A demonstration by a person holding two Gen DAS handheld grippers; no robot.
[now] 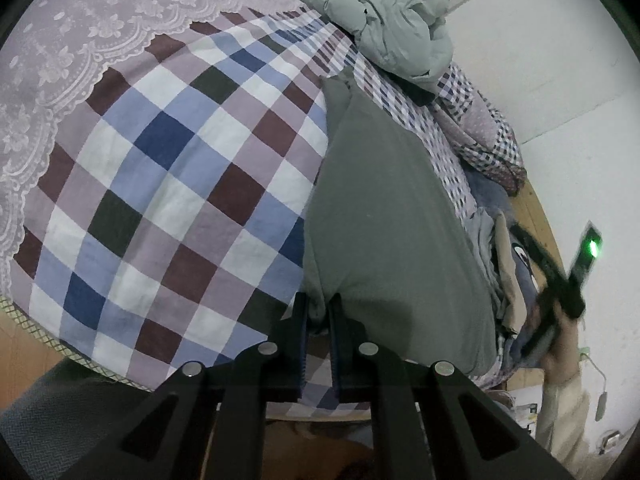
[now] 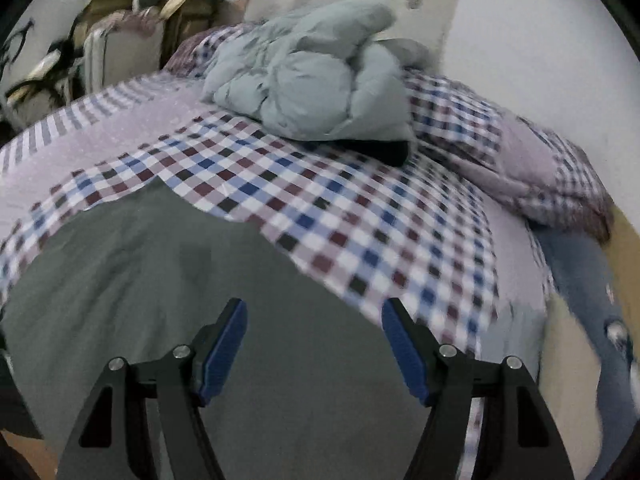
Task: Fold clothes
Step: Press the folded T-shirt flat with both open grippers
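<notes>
grey garment (image 1: pixel 392 208) lies on the checked bed (image 1: pixel 168 184); left tool (image 1: pixel 319 312) clenches its near edge at lower centre, right tool (image 2: pixel 314 344) hangs spread wide above it.

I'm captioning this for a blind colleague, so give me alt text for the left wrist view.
The left gripper has its jaws shut on the near edge of a grey-green garment lying on a checked bedsheet. A pale puffy jacket sits beyond.
</notes>
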